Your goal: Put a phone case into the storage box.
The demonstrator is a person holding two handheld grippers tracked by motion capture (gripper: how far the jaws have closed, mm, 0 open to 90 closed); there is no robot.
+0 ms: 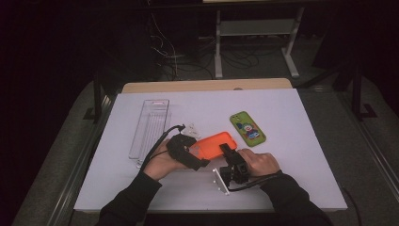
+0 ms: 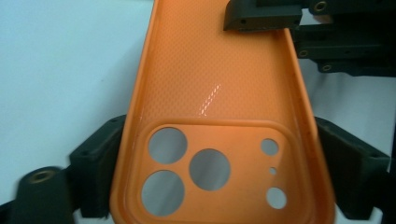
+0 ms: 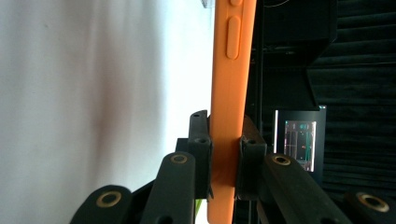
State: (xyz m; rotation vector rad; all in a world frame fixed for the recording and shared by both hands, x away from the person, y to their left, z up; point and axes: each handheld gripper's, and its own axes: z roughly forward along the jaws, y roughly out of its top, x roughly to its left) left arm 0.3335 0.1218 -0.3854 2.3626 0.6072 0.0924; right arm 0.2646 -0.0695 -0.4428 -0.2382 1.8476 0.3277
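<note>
Orange phone case (image 2: pixel 210 84), glossy textured inside, round camera cutouts

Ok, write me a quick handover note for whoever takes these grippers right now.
Left gripper: jaws sit either side of the orange phone case at its camera-cutout end; whether the pads press on it cannot be told.
Right gripper: shut on the case's edge, pads pressed on both faces.
The case is empty and held over the white table.
The green phone with the cartoon back lies apart on the table, to the right of the case.
The clear plastic box lies to the left.
Done: case picked up between both grippers.
Left, probably: fitting the phone into the case.
</note>
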